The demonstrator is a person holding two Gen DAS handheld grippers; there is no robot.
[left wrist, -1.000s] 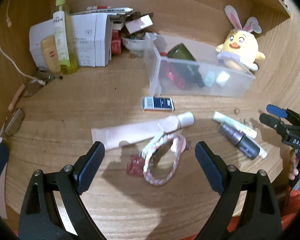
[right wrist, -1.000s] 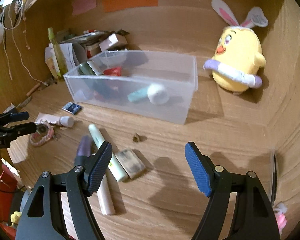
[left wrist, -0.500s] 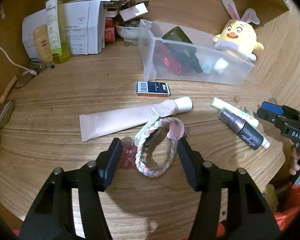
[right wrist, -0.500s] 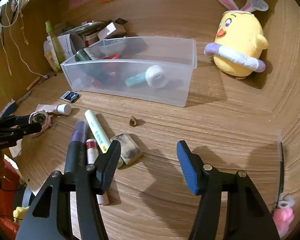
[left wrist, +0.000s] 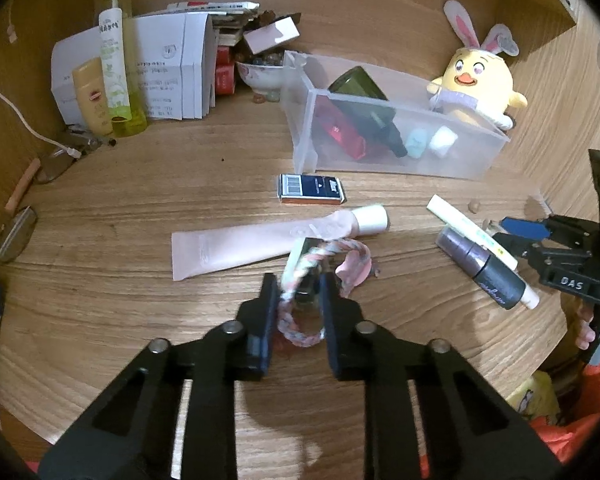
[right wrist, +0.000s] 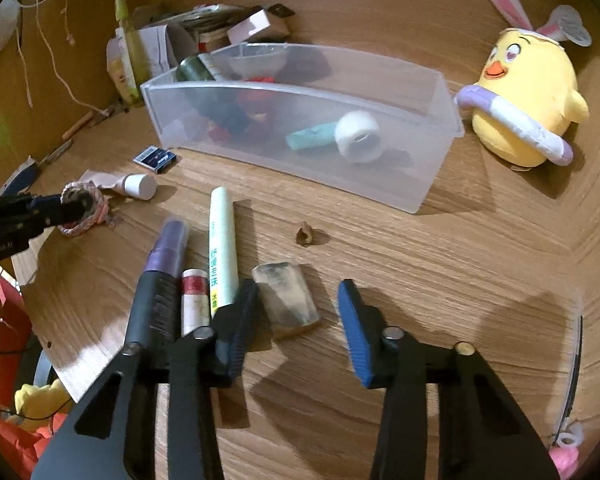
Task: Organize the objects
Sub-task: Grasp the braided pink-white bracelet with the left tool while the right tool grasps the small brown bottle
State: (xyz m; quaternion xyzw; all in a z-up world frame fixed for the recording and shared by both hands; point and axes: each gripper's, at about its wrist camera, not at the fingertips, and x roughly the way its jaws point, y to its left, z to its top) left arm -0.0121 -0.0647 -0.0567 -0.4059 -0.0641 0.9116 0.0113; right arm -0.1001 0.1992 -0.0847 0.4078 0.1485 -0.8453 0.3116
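My left gripper (left wrist: 299,285) is shut on a braided pastel bracelet (left wrist: 304,268), squeezed between its fingers just above the wooden desk; it also shows in the right wrist view (right wrist: 82,210). A pink tube (left wrist: 260,242) lies just beyond it. My right gripper (right wrist: 298,300) is open, low over the desk, with a small worn eraser block (right wrist: 286,300) between its fingers. A pale green stick (right wrist: 222,244), a red-and-white lip balm (right wrist: 192,300) and a dark purple tube (right wrist: 160,280) lie to its left. The clear plastic bin (right wrist: 440,128) holds several items.
A yellow plush chick (right wrist: 528,96) stands right of the bin. A small navy box (left wrist: 311,189) lies before the bin. Bottles and white boxes (left wrist: 140,76) crowd the back left corner. Glasses (left wrist: 16,232) lie at the left. A small brown scrap (right wrist: 305,236) lies mid-desk.
My left gripper has moved down onto the bracelet and closed on it. My right gripper has narrowed and come down around the eraser block.
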